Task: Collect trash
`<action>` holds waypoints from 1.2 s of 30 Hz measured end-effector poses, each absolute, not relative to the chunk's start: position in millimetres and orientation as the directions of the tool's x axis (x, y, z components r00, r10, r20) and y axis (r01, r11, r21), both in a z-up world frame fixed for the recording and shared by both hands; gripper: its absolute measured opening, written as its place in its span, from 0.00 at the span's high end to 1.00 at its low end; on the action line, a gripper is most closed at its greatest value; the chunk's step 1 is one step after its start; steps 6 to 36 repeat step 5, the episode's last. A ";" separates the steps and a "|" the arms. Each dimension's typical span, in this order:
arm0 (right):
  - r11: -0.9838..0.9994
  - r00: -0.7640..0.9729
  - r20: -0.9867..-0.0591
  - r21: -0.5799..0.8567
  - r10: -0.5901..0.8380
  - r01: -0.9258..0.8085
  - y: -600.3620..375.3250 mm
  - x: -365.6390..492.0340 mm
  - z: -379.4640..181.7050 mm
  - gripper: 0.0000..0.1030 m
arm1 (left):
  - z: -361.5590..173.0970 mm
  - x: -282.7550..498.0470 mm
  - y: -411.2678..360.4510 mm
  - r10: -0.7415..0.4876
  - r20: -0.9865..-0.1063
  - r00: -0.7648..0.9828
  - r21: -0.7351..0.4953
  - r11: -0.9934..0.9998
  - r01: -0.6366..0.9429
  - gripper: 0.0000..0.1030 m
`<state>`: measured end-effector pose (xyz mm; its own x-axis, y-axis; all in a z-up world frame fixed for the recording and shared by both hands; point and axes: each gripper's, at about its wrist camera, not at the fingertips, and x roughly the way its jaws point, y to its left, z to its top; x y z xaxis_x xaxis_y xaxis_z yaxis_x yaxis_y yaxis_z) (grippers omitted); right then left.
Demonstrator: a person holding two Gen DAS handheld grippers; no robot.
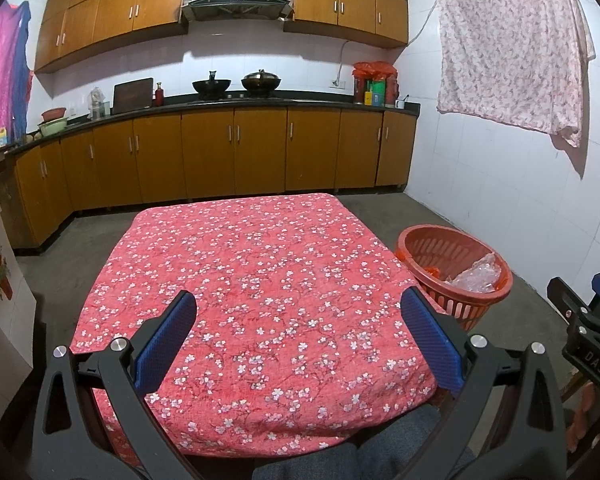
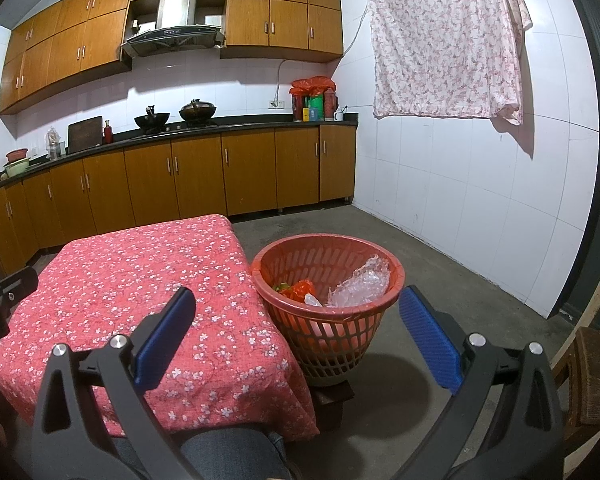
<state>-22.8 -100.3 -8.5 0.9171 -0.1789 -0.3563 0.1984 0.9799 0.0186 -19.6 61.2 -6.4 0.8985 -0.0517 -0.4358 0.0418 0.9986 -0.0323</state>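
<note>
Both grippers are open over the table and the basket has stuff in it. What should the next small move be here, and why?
Probably none beyond easing both grippers back: the task looks done. The left gripper and right gripper are open and hold nothing, no trash shows on the floral tablecloth, and the red basket beside the table already holds clear plastic wrap and an orange scrap.

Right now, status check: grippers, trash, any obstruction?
Left gripper open, empty. Right gripper open, empty. Clear plastic and orange scrap in red basket beside table. No trash visible on the cloth.
</note>
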 end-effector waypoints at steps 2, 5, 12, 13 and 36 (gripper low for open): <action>0.980 0.917 -0.356 0.019 -0.179 0.198 -100.3 -22.8 -8.5 0.04 | -6.6 -19.6 60.8 -0.055 -0.438 0.897 -0.036 0.998 0.044 0.02; 0.980 0.917 -0.356 0.019 -0.179 0.198 -100.2 -22.8 -8.3 0.04 | -6.7 -19.6 60.1 -0.053 -0.440 0.897 -0.036 0.998 0.042 0.02; 0.980 0.917 -0.356 0.019 -0.179 0.198 -100.2 -22.8 -8.3 0.04 | -6.7 -19.6 60.1 -0.053 -0.440 0.897 -0.036 0.998 0.042 0.02; 0.980 0.917 -0.356 0.019 -0.179 0.198 -100.2 -22.8 -8.3 0.04 | -6.7 -19.6 60.1 -0.053 -0.440 0.897 -0.036 0.998 0.042 0.02; 0.980 0.917 -0.356 0.019 -0.179 0.198 -100.2 -22.8 -8.3 0.04 | -6.7 -19.6 60.1 -0.053 -0.440 0.897 -0.036 0.998 0.042 0.02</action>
